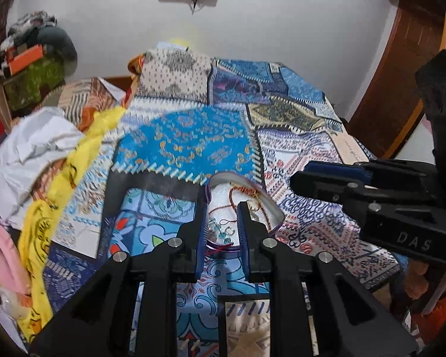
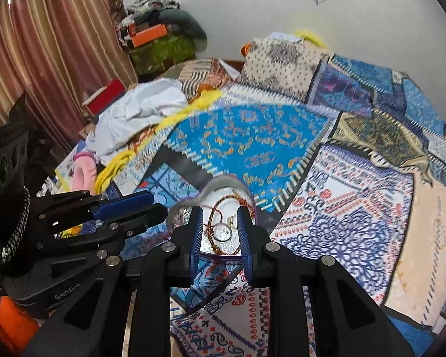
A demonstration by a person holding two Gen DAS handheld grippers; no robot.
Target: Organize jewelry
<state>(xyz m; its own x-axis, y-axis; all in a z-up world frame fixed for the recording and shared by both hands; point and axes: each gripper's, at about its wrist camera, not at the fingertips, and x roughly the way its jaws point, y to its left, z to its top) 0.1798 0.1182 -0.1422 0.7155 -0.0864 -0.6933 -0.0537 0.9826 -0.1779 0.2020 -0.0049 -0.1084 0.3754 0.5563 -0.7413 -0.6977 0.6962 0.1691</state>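
A clear heart-shaped dish [image 1: 238, 176] [image 2: 223, 180] with a purple rim lies on the patchwork bedspread [image 1: 187, 142]. It holds a red-brown cord necklace [image 1: 248, 192] [image 2: 215, 212], turquoise beads [image 1: 220, 232] and a thin ring [image 2: 222, 232]. My left gripper [image 1: 223, 208] hovers over the dish's near edge with its jaws a narrow gap apart, and nothing is pinched between them. My right gripper [image 2: 220, 209] stands the same way over the dish, also with nothing in it. Each gripper shows in the other's view: the right gripper [image 1: 303, 175] beside the dish's right side, the left gripper [image 2: 154, 205] by its left lobe.
Crumpled white cloth [image 1: 35, 145], a yellow printed cloth [image 1: 74, 154] and a pink fuzzy item [image 1: 6, 255] lie to the left on the bed. A pile of clothes and boxes [image 2: 160, 38] stands by the striped curtain [image 2: 53, 44]. A wooden door [image 1: 401, 83] is at right.
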